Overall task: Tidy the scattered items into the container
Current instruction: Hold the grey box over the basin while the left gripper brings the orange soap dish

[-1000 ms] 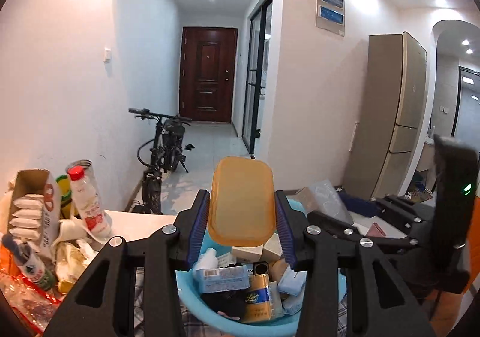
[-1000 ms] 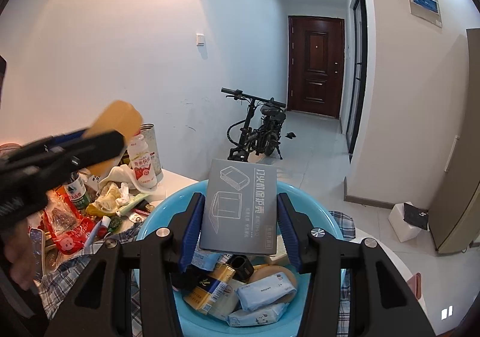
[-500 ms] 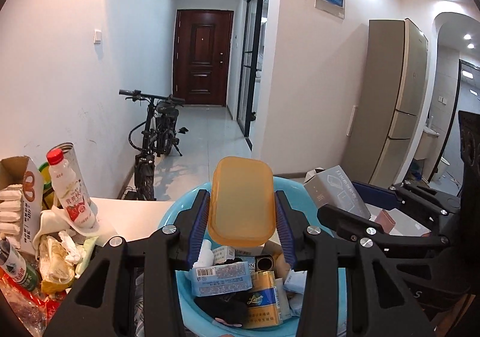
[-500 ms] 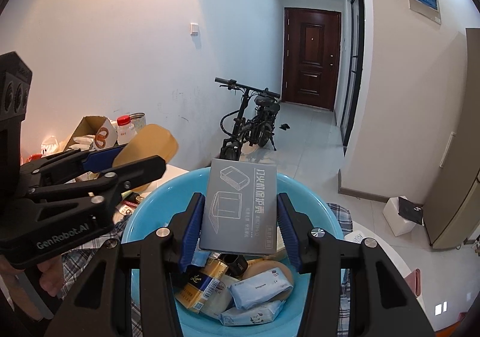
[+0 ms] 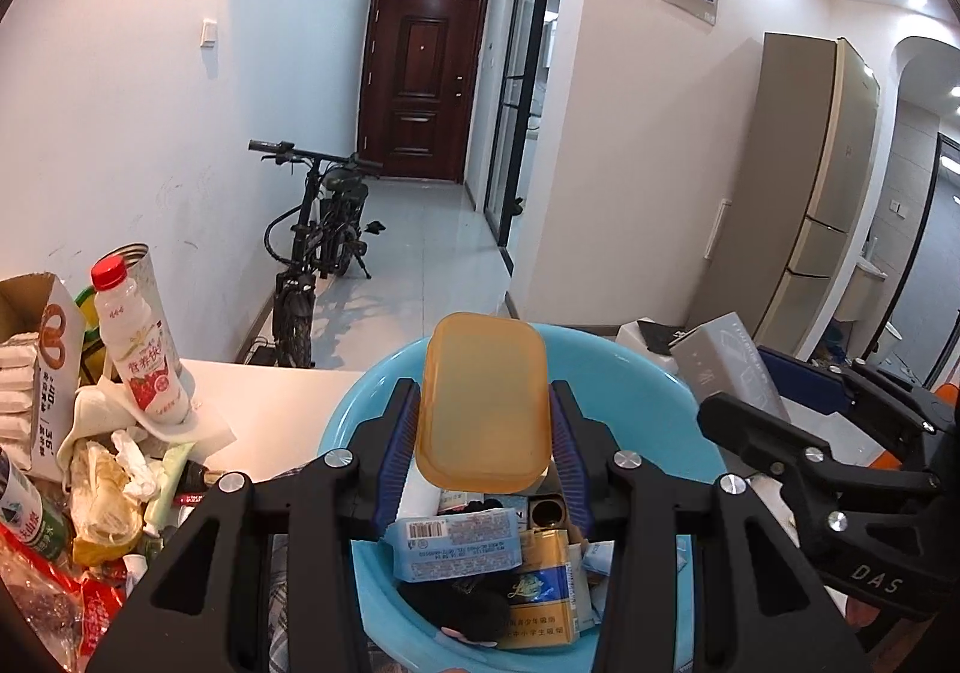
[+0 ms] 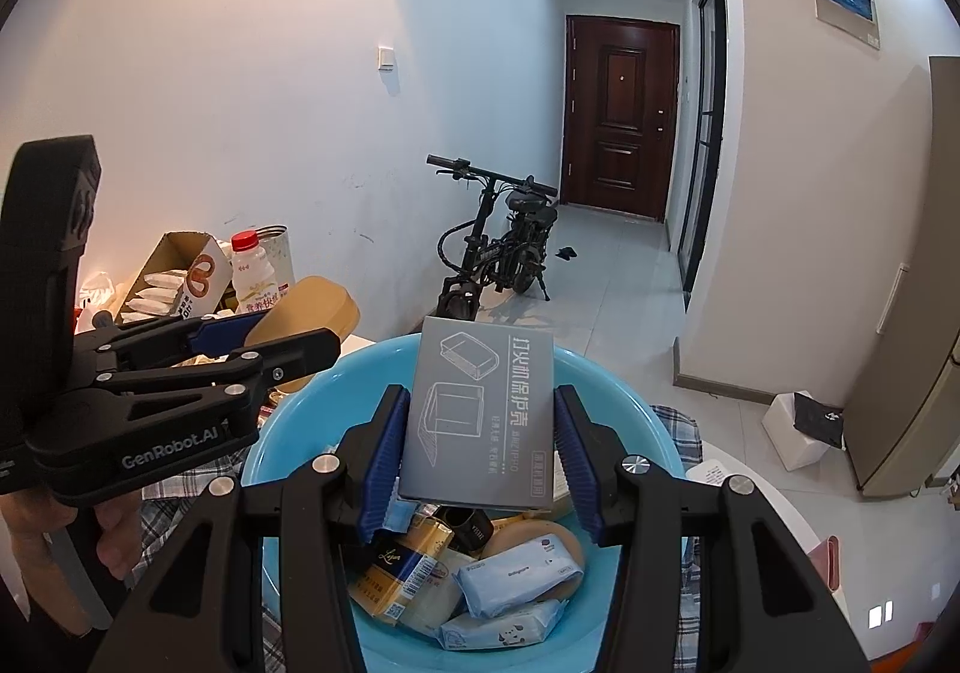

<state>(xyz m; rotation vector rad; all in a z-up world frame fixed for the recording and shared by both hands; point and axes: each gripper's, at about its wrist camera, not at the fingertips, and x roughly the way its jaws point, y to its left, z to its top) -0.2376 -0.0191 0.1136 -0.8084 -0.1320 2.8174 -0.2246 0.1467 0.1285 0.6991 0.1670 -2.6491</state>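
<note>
A light blue basin (image 5: 360, 415) (image 6: 282, 433) holds several packs, boxes and tissue packets. Over it, my left gripper (image 5: 483, 427) is shut on an amber plastic box (image 5: 485, 403), held upright between the blue pads. That box (image 6: 306, 307) also shows in the right wrist view, at the left above the basin's rim. My right gripper (image 6: 480, 427) is shut on a flat grey carton (image 6: 480, 409) with printed line drawings, also above the basin. In the left wrist view the same carton (image 5: 720, 367) appears at the right.
Clutter lies left of the basin: a milk bottle with a red cap (image 5: 135, 343), an open cardboard box of white packets (image 5: 36, 367), crumpled wrappers (image 5: 108, 469). A bicycle (image 5: 318, 247) stands in the hallway beyond the white table (image 5: 276, 397). A hand (image 6: 114, 529) grips the left tool.
The left gripper with the amber box has moved right and down over the basin, closer to the right gripper. The right gripper and its grey carton have stayed put.
</note>
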